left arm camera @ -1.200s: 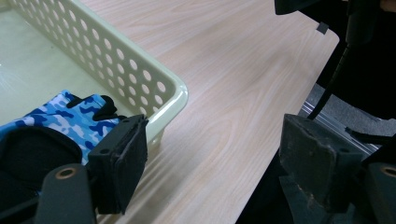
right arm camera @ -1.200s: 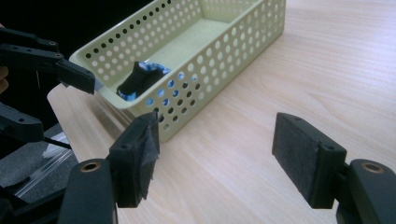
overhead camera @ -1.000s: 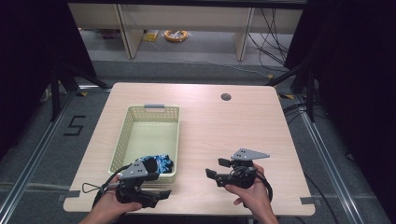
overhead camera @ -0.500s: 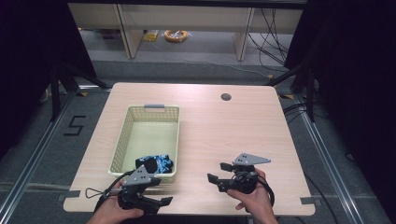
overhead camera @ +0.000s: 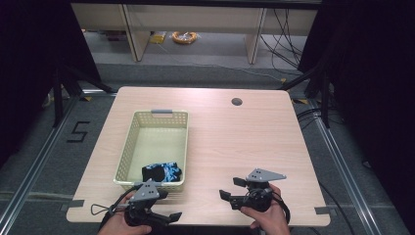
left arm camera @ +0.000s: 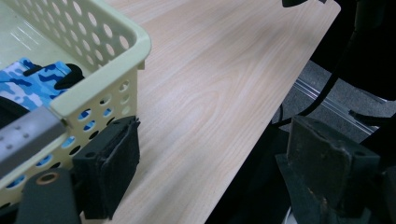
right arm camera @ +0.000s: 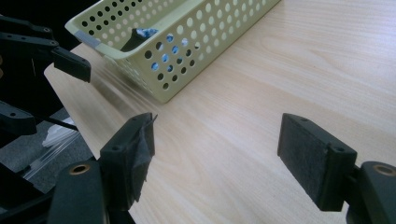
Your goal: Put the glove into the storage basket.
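Standing on grey floor (overhead camera: 205,78): wooden table (overhead camera: 244,142); holding basket (overhead camera: 128,152) | dark surroundings

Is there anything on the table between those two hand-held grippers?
No. In the high view, bare wood lies between the left hand-held gripper and the right hand-held gripper; the basket sits farther back.

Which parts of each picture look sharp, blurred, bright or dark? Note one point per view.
High view: the pale wooden table is evenly lit, while the surroundings fall into near black. Left gripper view: the pale green perforated plastic basket is sharp, and the left claw looks soft and dark. Right gripper view: woodgrain is crisp; the basket casts a soft shadow toward the table edge.
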Tool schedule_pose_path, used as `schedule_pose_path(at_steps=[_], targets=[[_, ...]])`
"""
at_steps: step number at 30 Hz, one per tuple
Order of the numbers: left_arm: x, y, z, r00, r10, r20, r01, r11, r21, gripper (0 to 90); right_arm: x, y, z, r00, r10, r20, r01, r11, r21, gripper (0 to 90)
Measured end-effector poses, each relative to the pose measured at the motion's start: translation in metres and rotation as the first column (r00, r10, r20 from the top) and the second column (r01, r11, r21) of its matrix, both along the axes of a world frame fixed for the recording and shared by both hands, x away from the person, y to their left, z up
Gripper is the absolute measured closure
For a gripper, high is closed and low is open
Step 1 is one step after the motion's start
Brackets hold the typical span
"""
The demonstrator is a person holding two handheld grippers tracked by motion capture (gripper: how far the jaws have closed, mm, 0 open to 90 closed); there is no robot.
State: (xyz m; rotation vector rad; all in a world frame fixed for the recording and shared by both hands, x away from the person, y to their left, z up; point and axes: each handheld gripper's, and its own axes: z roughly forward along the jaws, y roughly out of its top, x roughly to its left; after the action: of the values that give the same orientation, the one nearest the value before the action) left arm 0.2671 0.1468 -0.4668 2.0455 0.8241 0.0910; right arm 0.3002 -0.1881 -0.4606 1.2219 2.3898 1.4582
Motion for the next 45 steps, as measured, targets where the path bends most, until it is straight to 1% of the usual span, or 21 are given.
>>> schedule_pose_path(at_steps=[3, 5, 9, 10, 11, 12, 14, 15, 16, 21, 22, 23, 26, 27, 32, 34, 35, 39, 40, 41, 45], targets=[[-0.001, 0.0, -0.004, 0.9997, -0.013, 0.019, 0.013, 0.9999, 0.004, 16.9, -0.003, -0.002, -0.002, 0.9998, 0.0, 0.019, 0.0, 1.0, -0.018, 27.3], [-0.004, 0.0, -0.006, 0.9998, -0.012, 0.012, 0.012, 0.9999, 0.011, 17.0, -0.007, -0.001, -0.004, 0.9999, -0.013, -0.006, 0.013, 1.0, 0.005, 25.2], [-0.008, 0.001, -0.011, 0.9992, -0.033, 0.023, 0.032, 0.9985, 0.044, 16.0, -0.013, -0.003, -0.007, 0.9998, -0.003, 0.019, 0.002, 1.0, 0.014, 19.9], [-0.01, -0.001, -0.013, 0.9994, -0.028, 0.019, 0.028, 0.9994, 0.019, 16.0, -0.015, -0.004, -0.007, 0.9999, 0.003, 0.016, -0.003, 1.0, 0.0, 19.4], [-0.009, 0.0, -0.014, 0.9982, -0.051, 0.032, 0.05, 0.9978, 0.044, 16.0, -0.013, -0.004, -0.01, 0.9982, 0.017, 0.057, -0.017, 1.0, -0.007, 18.8], [-0.01, 0.0, -0.016, 0.9984, -0.049, 0.03, 0.048, 0.9979, 0.044, 16.0, -0.016, -0.005, -0.01, 0.9994, 0.01, 0.034, -0.01, 1.0, 0.006, 18.7], [-0.012, -0.001, -0.02, 0.9992, -0.035, 0.017, 0.034, 0.9984, 0.045, 16.0, -0.017, -0.006, -0.013, 0.9986, 0.012, 0.052, -0.011, 1.0, -0.017, 18.8], [-0.011, 0.001, -0.02, 0.998, -0.054, 0.032, 0.051, 0.9956, 0.078, 16.0, -0.02, -0.006, -0.013, 0.9994, 0.001, 0.034, -0.001, 1.0, -0.025, 18.9], [-0.012, 0.001, -0.022, 0.9984, -0.049, 0.027, 0.047, 0.9963, 0.073, 16.0, -0.021, -0.007, -0.014, 0.9984, 0.012, 0.055, -0.011, 1.0, -0.026, 18.9], [-0.014, 0.001, -0.03, 0.9986, -0.041, 0.035, 0.036, 0.9922, 0.119, 16.0, -0.027, -0.01, -0.017, 0.9987, 0.021, 0.046, -0.019, 0.999, -0.051, 18.8], [-0.014, 0.001, -0.03, 0.9981, -0.048, 0.037, 0.044, 0.9915, 0.122, 16.0, -0.03, -0.009, -0.018, 0.9998, 0.011, 0.018, -0.01, 0.999, -0.033, 18.9], [-0.014, 0.003, -0.03, 0.9963, -0.069, 0.05, 0.061, 0.9855, 0.158, 16.0, -0.029, -0.011, -0.02, 0.9989, 0.02, 0.041, -0.018, 0.998, -0.058, 18.8], [-0.015, 0.003, -0.033, 0.9966, -0.07, 0.044, 0.063, 0.9854, 0.158, 16.0, -0.035, -0.011, -0.022, 0.9999, 0.014, 0.006, -0.014, 0.998, -0.061, 18.8], [-0.018, 0.001, -0.035, 0.9987, -0.045, 0.024, 0.041, 0.9902, 0.133, 16.0, -0.035, -0.011, -0.025, 0.9995, 0.023, 0.021, -0.022, 0.998, -0.061, 18.8], [-0.019, 0.003, -0.036, 0.9965, -0.073, 0.039, 0.066, 0.9845, 0.163, 16.0, -0.042, -0.013, -0.027, 0.9997, 0.022, 0.014, -0.021, 0.995, -0.095, 18.4], [-0.02, 0.002, -0.038, 0.9978, -0.058, 0.033, 0.052, 0.988, 0.145, 16.0, -0.044, -0.013, -0.029, 0.9996, 0.03, 0.003, -0.029, 0.995, -0.099, 18.2], [-0.021, 0.003, -0.038, 0.9983, -0.052, 0.028, 0.046, 0.9846, 0.169, 16.0, -0.044, -0.014, -0.031, 0.9991, 0.04, 0.011, -0.039, 0.995, -0.095, 18.2], [-0.022, 0.004, -0.039, 0.9984, -0.051, 0.024, 0.047, 0.9857, 0.162, 16.0, -0.05, -0.014, -0.031, 0.9995, 0.03, 0.008, -0.029, 0.991, -0.127, 17.7], [-0.023, 0.004, -0.039, 0.9986, -0.046, 0.027, 0.041, 0.9856, 0.164, 16.0, -0.048, -0.015, -0.033, 0.9978, 0.054, 0.039, -0.049, 0.99, -0.129, 17.5], [-0.023, 0.005, -0.039, 0.9984, -0.049, 0.029, 0.044, 0.9844, 0.171, 16.0, -0.052, -0.015, -0.032, 0.9996, 0.027, 0.005, -0.027, 0.992, -0.121, 17.4], [-0.024, 0.005, -0.04, 0.9986, -0.046, 0.026, 0.041, 0.9847, 0.169, 16.0, -0.053, -0.019, -0.034, 0.9988, 0.035, 0.036, -0.029, 0.988, -0.154, 17.3]])
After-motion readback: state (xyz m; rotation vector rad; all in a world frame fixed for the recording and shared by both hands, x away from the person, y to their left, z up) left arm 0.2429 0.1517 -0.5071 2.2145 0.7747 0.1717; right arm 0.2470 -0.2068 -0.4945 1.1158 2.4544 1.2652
